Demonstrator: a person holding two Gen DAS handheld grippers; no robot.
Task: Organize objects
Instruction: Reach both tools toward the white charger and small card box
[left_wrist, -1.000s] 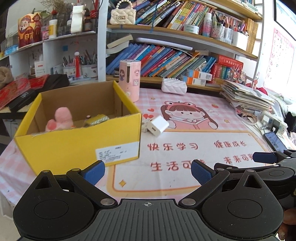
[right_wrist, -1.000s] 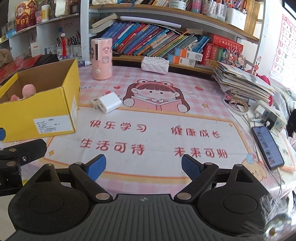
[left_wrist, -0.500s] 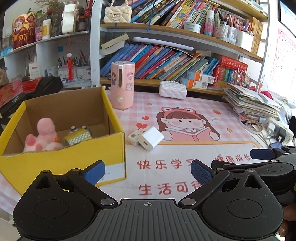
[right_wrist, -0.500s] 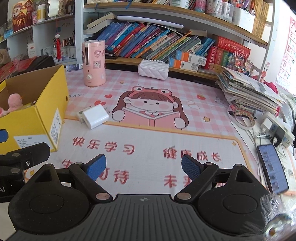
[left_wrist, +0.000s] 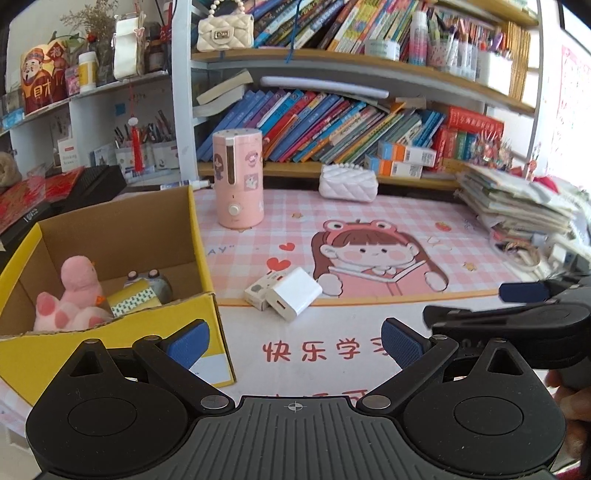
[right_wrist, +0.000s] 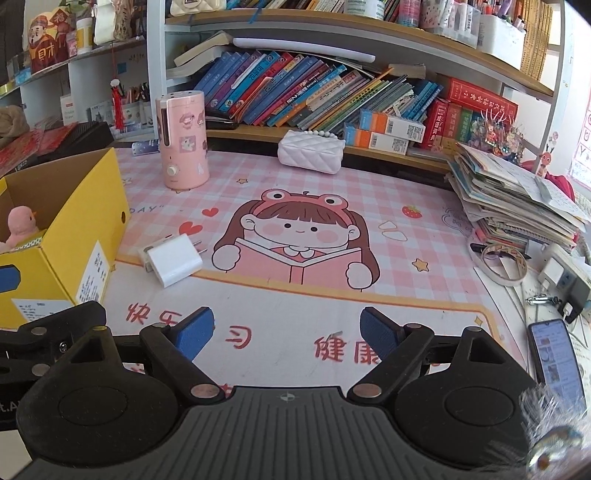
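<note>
Both wrist views look obliquely down, sharing white charger (left_wrist: 293, 293) (right_wrist: 171, 263), seemingly nearby.

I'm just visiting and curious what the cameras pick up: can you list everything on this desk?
Cardboard box: one, yellow, open, left of the mat.
Plush toy: one, pink, inside the box.
Small patterned item: one, green and yellow, inside the box beside the plush.
Charger: one, white, on the mat right of the box.
Small white block: one, touching the charger.
Humidifier: one, pink, upright at the back.
Quilted purse: one, white, by the shelf.
Paper stack: one, mixed colours, right side.
Tape roll: one, pale, near the papers.
Phone: one, screen lit, right edge.
Books: many, shelved.
Left gripper: open, empty.
Right gripper: open, empty.
</note>
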